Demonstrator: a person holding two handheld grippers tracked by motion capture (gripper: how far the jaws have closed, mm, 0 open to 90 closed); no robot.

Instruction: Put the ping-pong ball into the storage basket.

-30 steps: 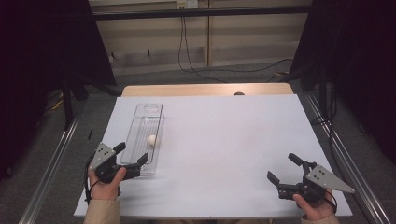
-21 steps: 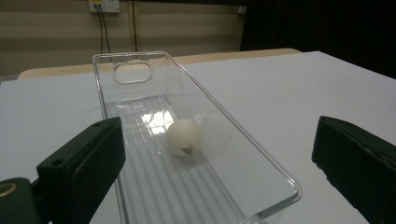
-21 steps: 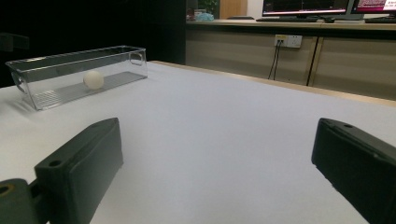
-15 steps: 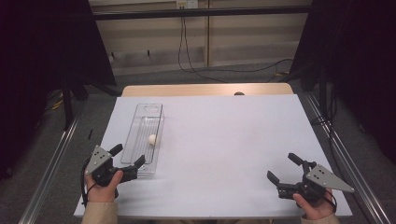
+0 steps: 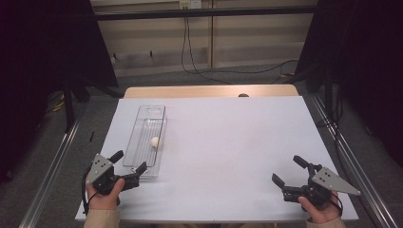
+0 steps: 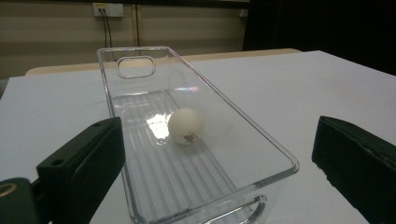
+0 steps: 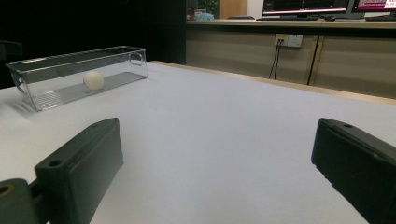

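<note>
A clear plastic bin [image 5: 148, 137] lies lengthwise on the left part of the white table [image 5: 228, 137]. A white ball [image 5: 155, 141] rests inside it against the right wall. My left gripper [image 5: 128, 167] is open at the bin's near end, held low over the table's front left. In the left gripper view the bin [image 6: 261, 144] and ball [image 6: 186, 126] sit just beyond the spread jaws. My right gripper [image 5: 288, 170] is open at the front right, nothing between its jaws. The right gripper view has the bin [image 7: 74, 74] and ball [image 7: 93, 80] far off.
A wooden strip [image 5: 209, 90] borders the table's far edge. Metal rails [image 5: 52, 166] run along both sides of the table. Cables [image 5: 190, 47] hang on the back wall. Dark curtains stand at left and right.
My left gripper has drawn back toward the front edge, away from the bin's near end. The right gripper has stayed put.
</note>
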